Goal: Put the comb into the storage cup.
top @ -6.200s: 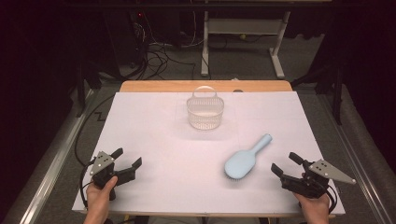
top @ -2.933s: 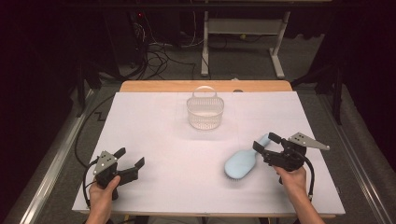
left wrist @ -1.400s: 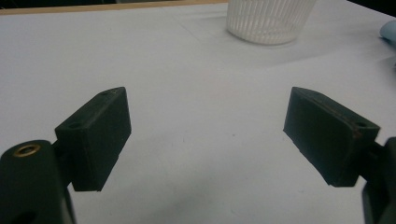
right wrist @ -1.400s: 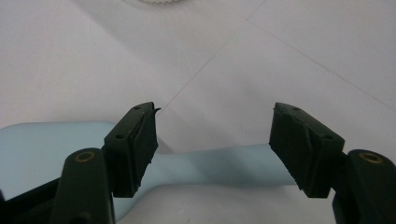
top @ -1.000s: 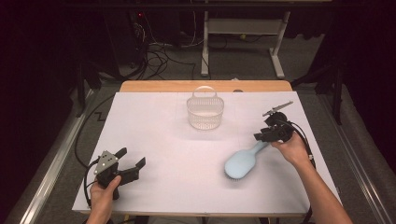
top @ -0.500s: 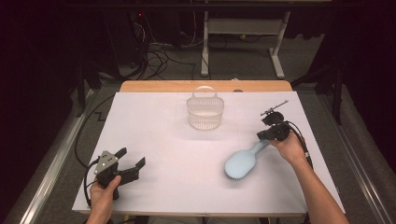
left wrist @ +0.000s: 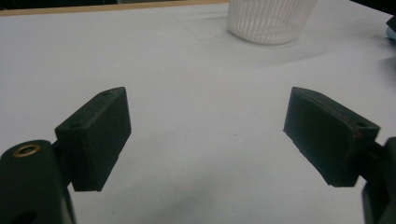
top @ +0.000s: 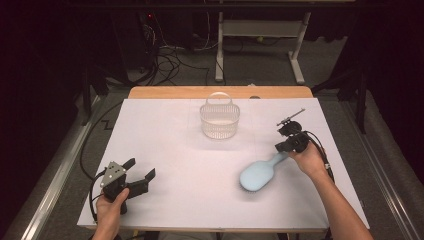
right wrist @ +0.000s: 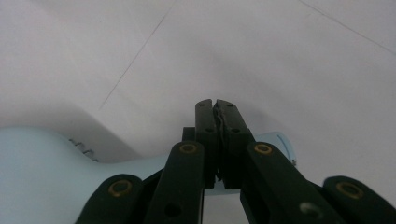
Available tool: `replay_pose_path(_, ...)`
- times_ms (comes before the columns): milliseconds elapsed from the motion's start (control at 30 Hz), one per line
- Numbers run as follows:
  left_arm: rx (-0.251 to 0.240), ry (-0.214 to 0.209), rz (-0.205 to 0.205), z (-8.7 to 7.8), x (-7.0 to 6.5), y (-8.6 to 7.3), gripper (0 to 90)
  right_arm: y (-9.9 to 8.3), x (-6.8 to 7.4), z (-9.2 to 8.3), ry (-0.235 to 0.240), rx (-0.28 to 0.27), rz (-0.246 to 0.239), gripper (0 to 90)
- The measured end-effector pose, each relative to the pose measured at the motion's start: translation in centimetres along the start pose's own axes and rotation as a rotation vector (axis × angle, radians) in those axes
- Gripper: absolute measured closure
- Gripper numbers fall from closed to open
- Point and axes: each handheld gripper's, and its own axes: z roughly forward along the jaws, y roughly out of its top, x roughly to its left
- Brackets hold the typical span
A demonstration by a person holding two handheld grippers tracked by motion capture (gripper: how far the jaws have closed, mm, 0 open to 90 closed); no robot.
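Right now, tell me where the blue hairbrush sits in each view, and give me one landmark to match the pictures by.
High view: the blue hairbrush lies right of centre on the white table, its handle at the right gripper.
Left gripper view: a sliver of pale blue at the upper right edge, probably the brush.
Right gripper view: the brush is at lower left, its handle passing under the shut fingers.
Shared landmark: the white basket, also at top in the left gripper view.

Two bare forearms are showing at the bottom of the high view, each hand carrying a black gripper, the left gripper (top: 142, 176) wearing a grey three-cornered plate and trailing a black cable, the right gripper (right wrist: 216, 108) showing brass-ringed screw holes along its black linkage bars.
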Motion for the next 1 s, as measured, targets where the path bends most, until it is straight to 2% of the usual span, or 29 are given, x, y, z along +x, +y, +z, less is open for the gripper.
replay_pose_path(233,0.003,0.003,0.011,0.0,-0.1,0.0,15.6,-0.6,0.4,-0.3,0.006,0.003,0.004,88.8)
replay_pose_path(400,0.003,0.004,0.008,0.0,-0.1,0.0,15.7,-1.2,1.1,-0.7,-0.003,0.01,-0.019,88.8)
replay_pose_path(567,0.003,0.002,0.01,0.0,-0.1,0.0,15.6,-1.8,1.7,-1.2,0.008,0.006,-0.03,89.5)
replay_pose_path(700,0.004,0.003,0.01,0.0,-0.1,0.0,15.6,-2.0,1.9,-1.3,0.009,0.013,-0.038,89.6)
replay_pose_path(1000,0.004,0.003,0.012,0.0,-0.2,0.0,15.6,-2.3,1.8,-1.2,0.018,0.002,-0.023,89.8)
